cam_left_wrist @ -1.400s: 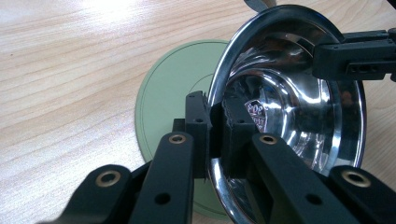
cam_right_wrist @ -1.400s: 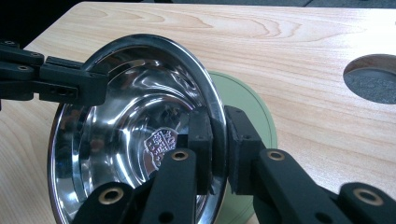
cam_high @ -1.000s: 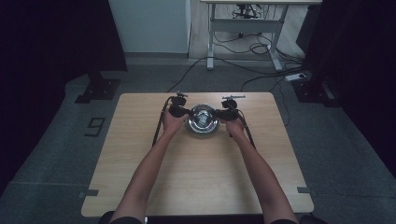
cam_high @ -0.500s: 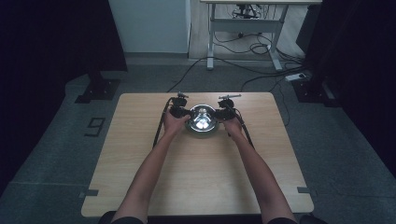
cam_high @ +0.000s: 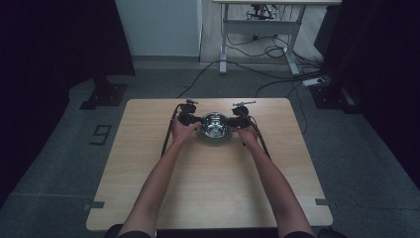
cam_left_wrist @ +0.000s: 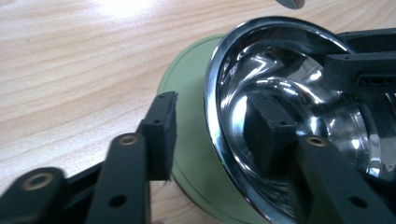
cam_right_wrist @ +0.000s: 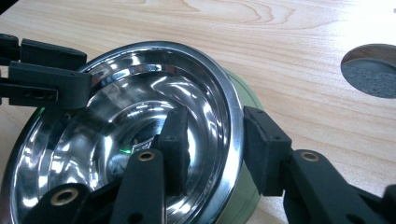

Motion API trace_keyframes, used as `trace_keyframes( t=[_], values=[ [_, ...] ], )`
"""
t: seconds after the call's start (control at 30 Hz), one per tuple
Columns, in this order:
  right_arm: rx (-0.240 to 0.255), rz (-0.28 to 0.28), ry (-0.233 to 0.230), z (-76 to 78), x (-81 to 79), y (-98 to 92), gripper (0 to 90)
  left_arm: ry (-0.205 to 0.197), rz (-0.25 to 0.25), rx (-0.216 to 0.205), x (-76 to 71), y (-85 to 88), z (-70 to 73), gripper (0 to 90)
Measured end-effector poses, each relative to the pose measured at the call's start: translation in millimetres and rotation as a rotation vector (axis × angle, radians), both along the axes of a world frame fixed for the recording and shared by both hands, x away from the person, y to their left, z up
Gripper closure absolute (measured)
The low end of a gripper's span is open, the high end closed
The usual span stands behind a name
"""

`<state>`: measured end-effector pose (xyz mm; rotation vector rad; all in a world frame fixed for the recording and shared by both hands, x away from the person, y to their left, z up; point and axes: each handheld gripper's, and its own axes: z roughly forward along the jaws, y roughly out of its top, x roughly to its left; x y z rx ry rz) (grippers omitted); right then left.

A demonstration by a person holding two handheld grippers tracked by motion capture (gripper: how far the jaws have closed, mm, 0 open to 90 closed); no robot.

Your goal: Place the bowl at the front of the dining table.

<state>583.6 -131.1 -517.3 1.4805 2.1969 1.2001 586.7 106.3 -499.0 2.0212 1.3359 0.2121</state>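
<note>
- High view: the steel bowl (cam_high: 215,126) sits on a green plate (cam_high: 216,139) toward the far middle of the tabletop (cam_high: 208,198). Your left gripper (cam_high: 190,119) is at its left rim, your right gripper (cam_high: 236,119) at its right rim. From this height you cannot read the gap between the jaws.
- Left gripper view: its jaws straddle the bowl (cam_left_wrist: 280,116) rim, one pad outside over the green plate (cam_left_wrist: 187,140), the other inside the bowl. Both pads stand clear of the rim with a visible gap on each side, so the jaws are apart, not clamped. They have just been opening, with the rim between them.
- The same view shows the other gripper's (cam_left_wrist: 359,60) dark jaws at the far rim, top right; detail there is too dark to tell contact.
- Right gripper view: its jaws also straddle the bowl (cam_right_wrist: 126,130) rim, one pad inside, one outside. The outer pad stands just beside the rim and the inner pad sits off the wall: jaws apart, not pressing. They too have just been opening, rim between them.
- This view shows the other gripper (cam_right_wrist: 46,79) across the bowl at upper left, one jaw above the rim and one reaching inside.
- The right gripper view also shows a round hole (cam_right_wrist: 371,70) in the tabletop (cam_right_wrist: 289,42) beyond the bowl, and a strip of the green plate (cam_right_wrist: 243,93) under the rim.
- The high view alone gives the surroundings: grey floor (cam_high: 366,148), a second desk frame (cam_high: 257,34) behind, cables (cam_high: 262,49) on the floor.
</note>
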Motion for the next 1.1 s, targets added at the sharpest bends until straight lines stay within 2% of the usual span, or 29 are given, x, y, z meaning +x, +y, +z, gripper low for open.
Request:
trace_keyframes(
  t=[0.13, 0.17, 0.3, 0.5, 0.87, 1.1],
  values=[
    [0.015, -0.002, 0.012, 0.6, 0.0, -1.7, 57.2, -0.011, -0.005, -0.009, -1.5, 0.9, 1.2, 42.5],
    [0.028, -0.004, 0.004, 1.9, -0.3, -2.9, 54.4, -0.011, -0.007, -0.011, -1.9, 1.5, 1.4, 38.5],
    [0.054, -0.001, -0.014, 7.2, -1.7, -5.5, 48.2, -0.018, -0.014, -0.038, -3.4, 4.4, 3.6, 32.4],
    [0.054, 0.013, -0.033, 12.9, -7.4, -7.2, 40.7, -0.034, -0.044, -0.052, -7.5, 3.7, 6.2, 23.1],
    [0.055, 0.024, -0.05, 17.8, -15.3, -19.8, 33.9, -0.053, -0.083, -0.074, -18.7, 0.3, 14.0, 20.0],
    [0.074, 0.048, -0.085, 24.3, -27.1, -23.9, 33.2, -0.079, -0.092, -0.104, -32.3, 8.9, 19.4, 19.4]
  ],
)
